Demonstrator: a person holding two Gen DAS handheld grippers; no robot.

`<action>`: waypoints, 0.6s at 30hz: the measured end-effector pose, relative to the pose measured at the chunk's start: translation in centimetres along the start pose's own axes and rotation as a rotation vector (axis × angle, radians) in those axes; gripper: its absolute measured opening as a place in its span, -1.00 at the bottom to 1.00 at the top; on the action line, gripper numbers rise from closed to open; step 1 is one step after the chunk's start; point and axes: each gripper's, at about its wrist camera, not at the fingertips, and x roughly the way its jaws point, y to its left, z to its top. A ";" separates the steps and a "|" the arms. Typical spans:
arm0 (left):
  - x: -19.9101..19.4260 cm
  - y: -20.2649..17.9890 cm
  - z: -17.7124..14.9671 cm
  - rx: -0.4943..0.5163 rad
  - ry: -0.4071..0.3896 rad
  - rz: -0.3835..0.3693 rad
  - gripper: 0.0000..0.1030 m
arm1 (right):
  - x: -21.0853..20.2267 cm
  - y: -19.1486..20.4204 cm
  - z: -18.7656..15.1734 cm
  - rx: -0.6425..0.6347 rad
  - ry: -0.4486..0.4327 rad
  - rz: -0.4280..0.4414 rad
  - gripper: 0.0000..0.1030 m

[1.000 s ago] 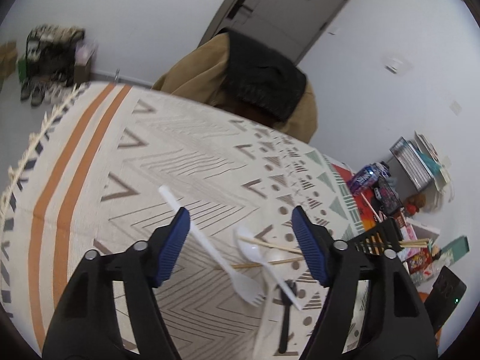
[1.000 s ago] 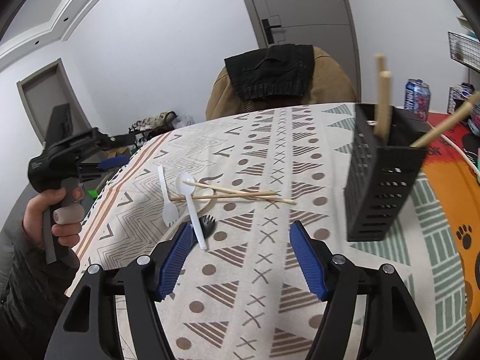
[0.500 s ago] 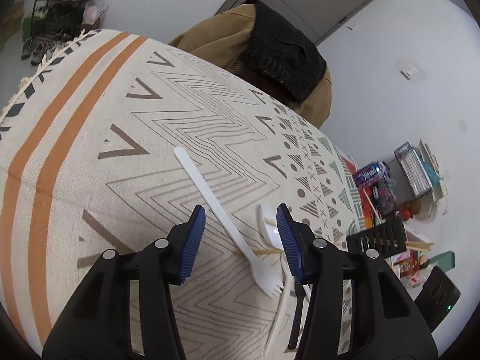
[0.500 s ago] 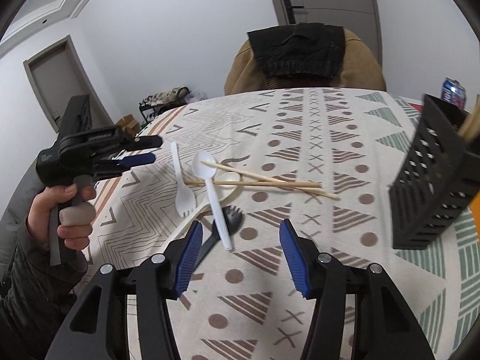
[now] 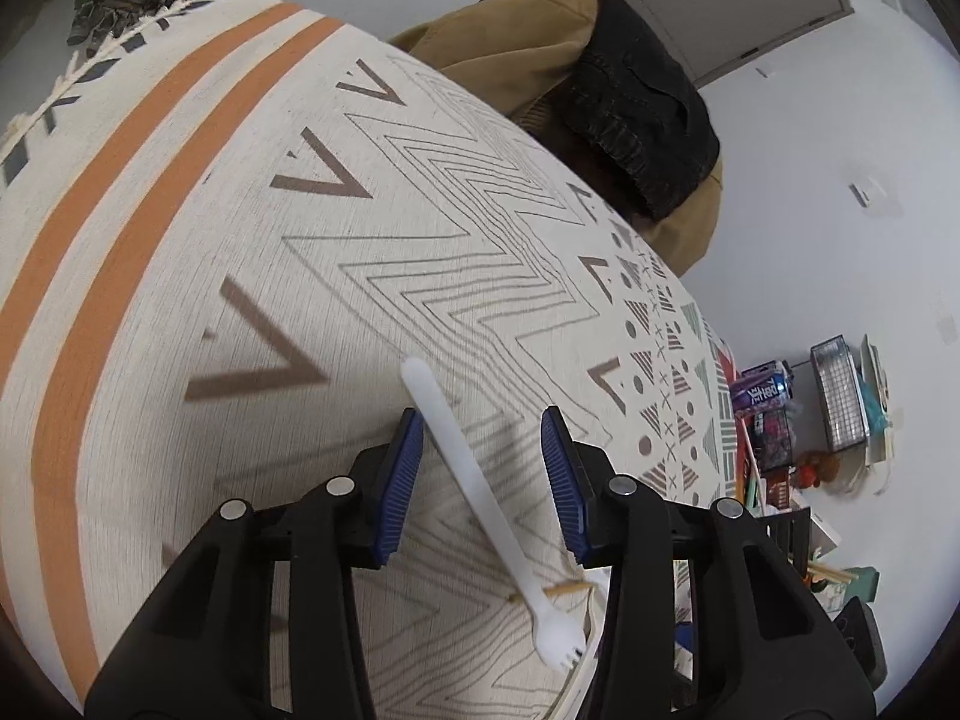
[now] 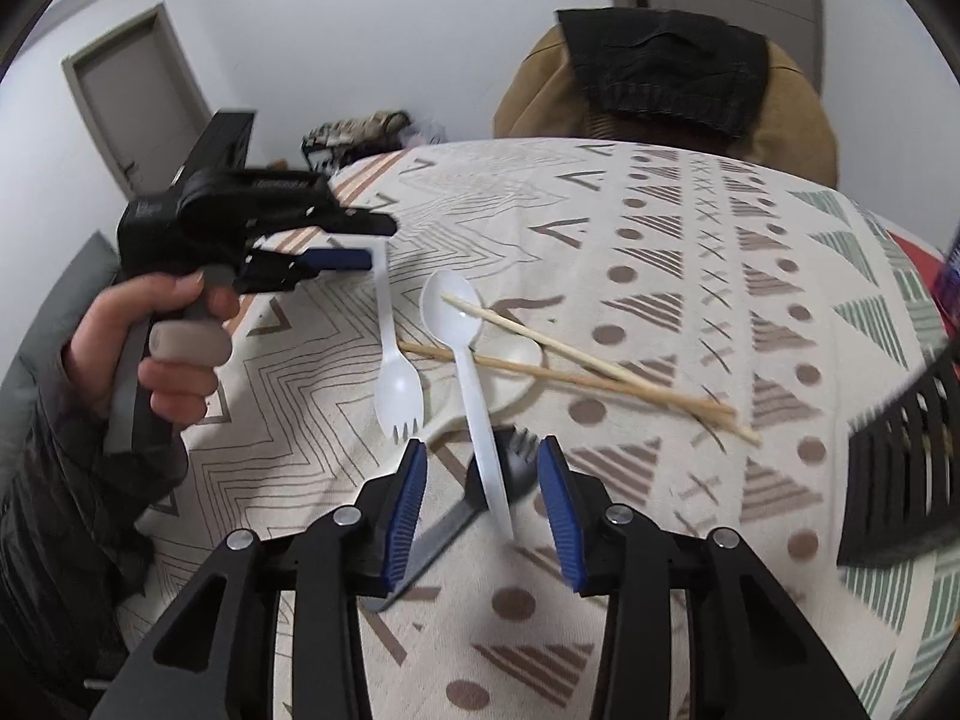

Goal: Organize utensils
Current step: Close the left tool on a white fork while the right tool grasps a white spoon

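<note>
- patterned tablecloth [image 6: 660,252] carries everything.
- black slotted holder [image 6: 900,468] at the cloth's right edge.
- left gripper [image 5: 480,450], jaws closing, straddles the white spork [image 5: 480,498] handle; pads not yet touching.
- right gripper [image 6: 483,468], jaws closing, straddles the white spoon [image 6: 462,360] handle, not yet pressing.
- chopsticks [image 6: 576,360] cross mid-cloth.

Left tongs [image 5: 482,441] angled downward, jaws closing, right tongs [image 6: 482,474] likewise, jaws closing

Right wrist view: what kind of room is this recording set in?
Probably a lived-in home room: a table under a patterned tablecloth, a chair draped with clothes, and interior doors.
</note>
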 end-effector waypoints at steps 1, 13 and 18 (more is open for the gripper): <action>0.3 0.1 0.3 -0.011 0.012 0.003 -0.20 | 0.4 0.2 0.6 -0.014 0.020 0.007 -0.31; 1.7 0.6 2.3 -0.070 0.055 0.013 -0.49 | 3.9 0.5 3.9 -0.049 0.167 0.069 -0.39; 1.5 1.3 2.2 -0.083 0.038 0.030 -0.81 | 4.5 0.1 4.6 -0.035 0.210 0.103 -0.52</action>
